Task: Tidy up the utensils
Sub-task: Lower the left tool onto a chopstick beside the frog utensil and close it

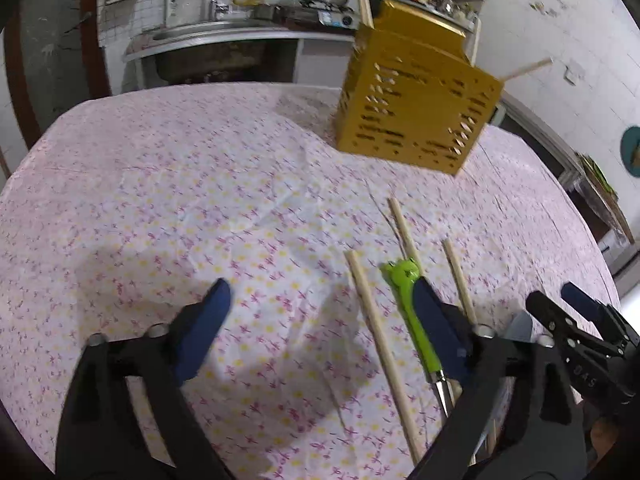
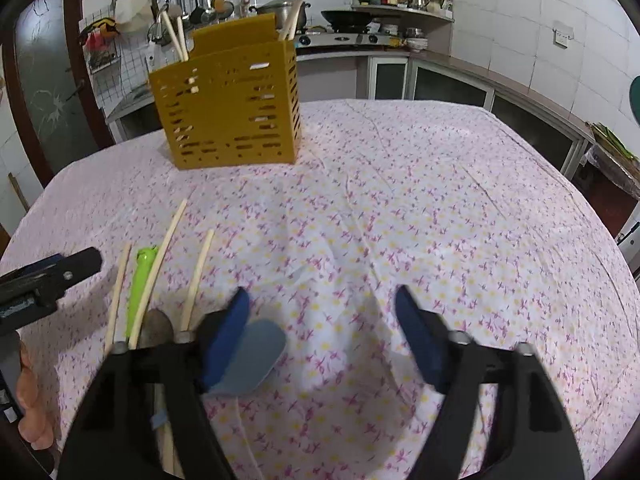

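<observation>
Left gripper [image 1: 320, 320] spread, nothing held. Right gripper [image 2: 324, 336] spread, empty too. Chopsticks [image 1: 376, 328], green knife [image 1: 416, 320], spoon [image 2: 248, 356] scattered on cloth, near side of holder [image 1: 416, 108]. Chopsticks judged light, stiff, prone to roll; mid-shaft pinch advised. Knife best taken by handle.

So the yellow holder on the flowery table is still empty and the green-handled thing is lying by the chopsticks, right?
Not quite. The yellow holder is not empty: the right wrist view shows chopsticks already standing in it. The rest is right: it stands on the flowery table, and the green-handled utensil lies among loose chopsticks.
</observation>
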